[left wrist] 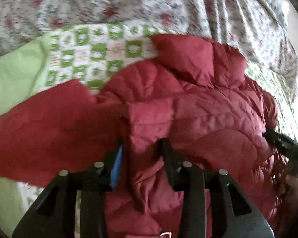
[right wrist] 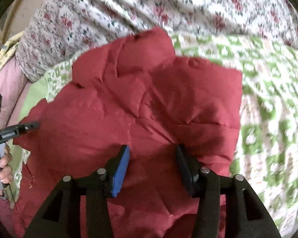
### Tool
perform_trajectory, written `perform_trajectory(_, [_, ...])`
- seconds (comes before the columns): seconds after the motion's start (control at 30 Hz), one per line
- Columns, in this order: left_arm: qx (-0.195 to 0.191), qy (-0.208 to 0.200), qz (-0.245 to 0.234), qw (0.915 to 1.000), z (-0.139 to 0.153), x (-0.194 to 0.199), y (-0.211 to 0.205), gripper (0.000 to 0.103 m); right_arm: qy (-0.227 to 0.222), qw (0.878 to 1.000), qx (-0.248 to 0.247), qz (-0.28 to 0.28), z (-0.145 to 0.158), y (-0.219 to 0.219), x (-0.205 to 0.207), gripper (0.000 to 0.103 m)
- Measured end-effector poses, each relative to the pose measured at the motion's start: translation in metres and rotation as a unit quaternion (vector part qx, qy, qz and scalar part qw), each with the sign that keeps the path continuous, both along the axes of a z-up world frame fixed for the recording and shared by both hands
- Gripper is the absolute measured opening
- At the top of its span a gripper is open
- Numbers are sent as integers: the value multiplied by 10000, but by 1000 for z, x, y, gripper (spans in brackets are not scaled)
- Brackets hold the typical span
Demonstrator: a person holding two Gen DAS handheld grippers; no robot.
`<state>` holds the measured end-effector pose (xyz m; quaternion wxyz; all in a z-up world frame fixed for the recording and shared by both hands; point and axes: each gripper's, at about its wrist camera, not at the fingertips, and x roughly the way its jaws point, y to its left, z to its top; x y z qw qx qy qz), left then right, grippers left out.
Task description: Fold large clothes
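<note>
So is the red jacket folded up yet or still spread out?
Partly folded: the jacket lies bunched on the bed, one sleeve still sticking out.

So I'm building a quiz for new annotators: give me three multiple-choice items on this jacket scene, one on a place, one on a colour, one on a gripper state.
1. What does the puffy jacket lie on?
A. green checked quilt
B. wooden floor
C. desk

2. What colour is the jacket?
A. navy
B. dark red
C. black

3. How are the right gripper's fingers?
A. spread apart
C. pressed together
B. out of view

Answers:
1 A, the green checked quilt shows around the jacket.
2 B, its quilted fabric is dark red in both views.
3 A, a wide gap with red fabric shows between its fingertips; the left gripper likewise straddles a fold.
</note>
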<state>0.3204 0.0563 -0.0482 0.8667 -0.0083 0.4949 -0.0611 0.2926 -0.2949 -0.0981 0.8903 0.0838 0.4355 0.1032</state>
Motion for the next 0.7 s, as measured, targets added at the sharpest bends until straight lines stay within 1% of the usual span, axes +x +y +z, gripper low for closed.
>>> perform_trajectory(0.07, [-11,-278,273,9992,18,-13,11,36,-6,9999,-97,-36,-4,1,0,51])
perform_trajectory(0.1, [-169,-416,321,9985,27,-18,14,36,-1,9999,-123,-51,-5,2,1,51])
perform_trajectory(0.13, [-441,-508,278,9973,35,-22,16,36,0,9998,-165,-68,-5,3,1,51])
perform_trajectory(0.17, [-773,-531,130,9955,41,-25,14,36,6,9997,-215,-64,-6,5,2,51])
perform_trajectory(0.2, [-1027,-503,-63,9934,45,-25,6,36,10,9996,-280,-57,-6,7,3,51])
perform_trajectory(0.27, [-1149,-421,-332,9919,43,-21,-15,36,5,9992,-404,-53,-8,11,4,51])
perform_trajectory(0.37, [-916,-178,-585,9939,21,-8,-53,36,5,9988,-494,-33,-9,13,2,51])
perform_trajectory(0.4, [-705,-35,-583,9958,6,-2,-63,36,12,9989,-475,-21,-9,12,2,51])
perform_trajectory(0.43, [-557,74,-553,9969,-3,1,-68,36,32,9990,-449,-9,-9,10,2,51])
perform_trajectory(0.47, [-402,235,-503,9976,-19,6,-70,36,52,9991,-422,-3,-8,8,1,51])
perform_trajectory(0.5, [-358,321,-476,9977,-33,9,-68,36,78,9993,-372,-10,-5,7,0,51])
perform_trajectory(0.53, [-367,342,-463,9977,-39,7,-66,36,86,9994,-319,-32,1,7,-2,51])
perform_trajectory(0.57, [-399,331,-451,9976,-45,7,-63,36,37,9997,-256,-36,8,8,-4,53])
perform_trajectory(0.63, [-431,270,-438,9977,-46,6,-61,36,-234,9996,-110,66,27,17,-12,53])
perform_trajectory(0.7, [-337,273,-431,9981,-44,7,-62,36,-398,9990,-135,171,39,30,-14,53])
